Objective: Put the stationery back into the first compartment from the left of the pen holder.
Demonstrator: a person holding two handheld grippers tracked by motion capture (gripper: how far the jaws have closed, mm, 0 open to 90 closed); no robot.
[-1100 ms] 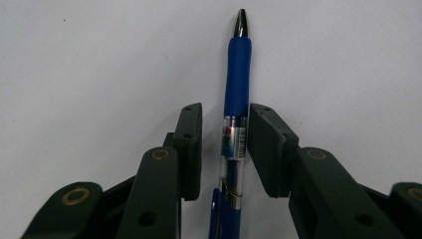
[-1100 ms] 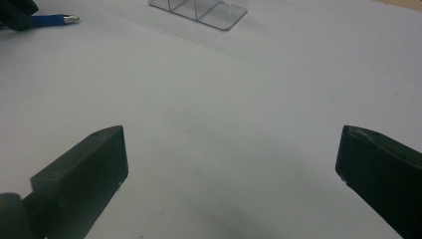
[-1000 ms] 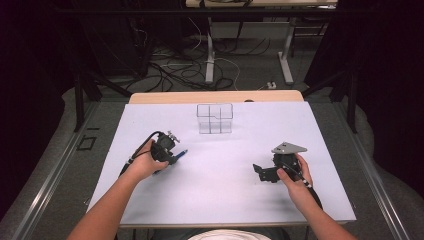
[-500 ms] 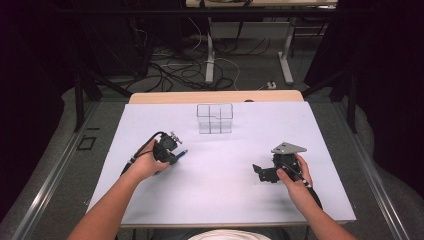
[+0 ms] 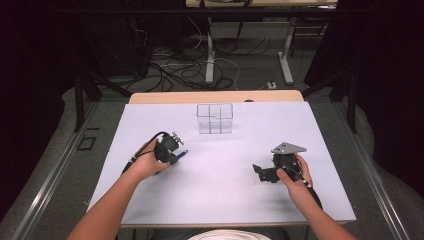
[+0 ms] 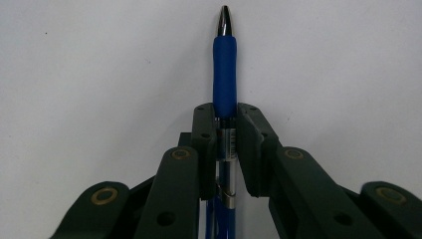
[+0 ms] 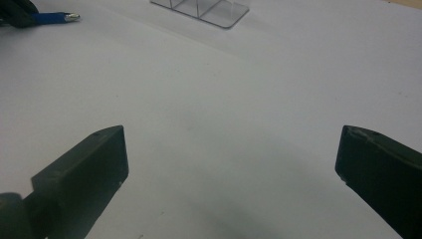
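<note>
Gripping one blue pen (image 6: 224, 74), left gripper (image 6: 226, 144); right gripper (image 7: 231, 169) fingers apart; one clear organizer (image 5: 214, 118).

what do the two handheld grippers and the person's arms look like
Both are black. The left gripper trails a black cable and has a small metallic fitting on top; its jaws sit on dark linkage arms with brass-coloured pivot pins. The right gripper carries a grey three-cornered plate and blocky jaws. Forearms are bare, no sleeves in view.

Legible text: none | pen (image 6: 225, 84) barrel carries a printed label, too small to read | no other markings seen
</note>
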